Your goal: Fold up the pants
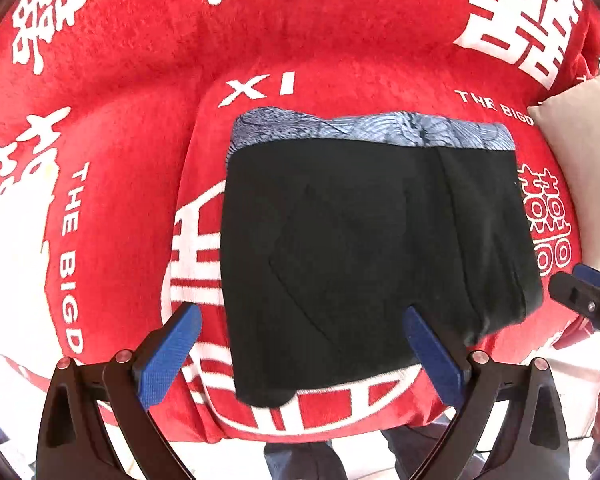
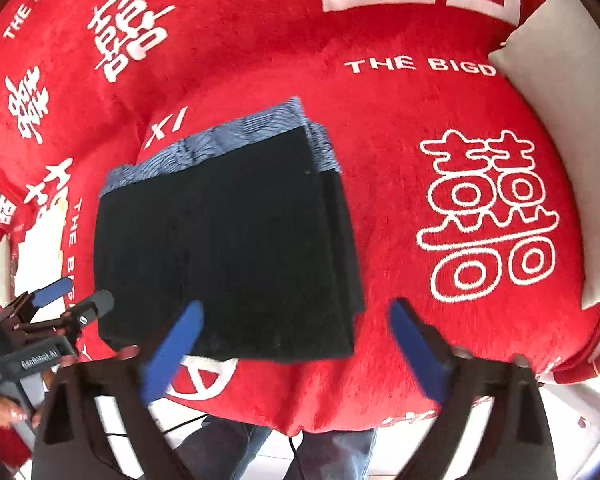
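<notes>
Black pants [image 1: 364, 248] lie folded into a compact rectangle on the red sofa seat, with a blue-grey patterned waistband [image 1: 372, 130] along the far edge. They also show in the right wrist view [image 2: 228, 256]. My left gripper [image 1: 304, 340] is open and empty, hovering over the near edge of the pants. My right gripper [image 2: 296, 336] is open and empty at the near right corner of the pants. The right gripper shows at the left view's right edge [image 1: 584, 288]; the left gripper shows at the right view's left edge [image 2: 68, 300].
The sofa is covered by a red plush throw [image 1: 120, 140] with white characters and lettering. A beige cushion [image 2: 560, 140] leans at the right. The person's legs and pale floor show beyond the seat's front edge [image 1: 300, 460].
</notes>
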`<state>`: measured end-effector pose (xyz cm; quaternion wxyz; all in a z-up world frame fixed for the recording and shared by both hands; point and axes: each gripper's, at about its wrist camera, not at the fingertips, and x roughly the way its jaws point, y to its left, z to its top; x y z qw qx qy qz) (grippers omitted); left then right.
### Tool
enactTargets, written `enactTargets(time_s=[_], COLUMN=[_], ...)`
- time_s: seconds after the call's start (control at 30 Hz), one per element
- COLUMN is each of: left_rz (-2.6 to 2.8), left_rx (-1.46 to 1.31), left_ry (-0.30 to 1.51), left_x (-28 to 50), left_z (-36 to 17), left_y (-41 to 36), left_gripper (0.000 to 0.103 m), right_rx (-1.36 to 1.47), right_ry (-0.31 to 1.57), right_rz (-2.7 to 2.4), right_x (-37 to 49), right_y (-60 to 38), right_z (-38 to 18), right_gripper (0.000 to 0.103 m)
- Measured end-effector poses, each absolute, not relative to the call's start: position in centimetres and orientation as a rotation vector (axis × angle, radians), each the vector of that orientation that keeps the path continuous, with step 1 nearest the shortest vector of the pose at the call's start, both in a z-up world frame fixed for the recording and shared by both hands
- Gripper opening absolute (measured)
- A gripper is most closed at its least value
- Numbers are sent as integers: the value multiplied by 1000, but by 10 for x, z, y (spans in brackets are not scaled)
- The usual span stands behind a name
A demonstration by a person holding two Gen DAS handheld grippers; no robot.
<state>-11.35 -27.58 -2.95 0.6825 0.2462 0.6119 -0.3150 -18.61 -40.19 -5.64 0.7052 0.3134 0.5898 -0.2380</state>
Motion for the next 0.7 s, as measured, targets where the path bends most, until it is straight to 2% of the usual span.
enactTargets(time_s=[0.23, 0.7], left_rz=[-656, -643], left_rx=[612, 673], left_ry=[1328, 1354], left_x=[-130, -144], left_z=[-11, 9], left_y=[-273, -264], left_gripper=[101, 101], right_rx=[659, 701], right_ry=[1343, 1392], right_rz=[-560, -577], right_x=[-184, -188], right_y=[-382, -363], right_z=[-41, -25], right_gripper=[103, 103])
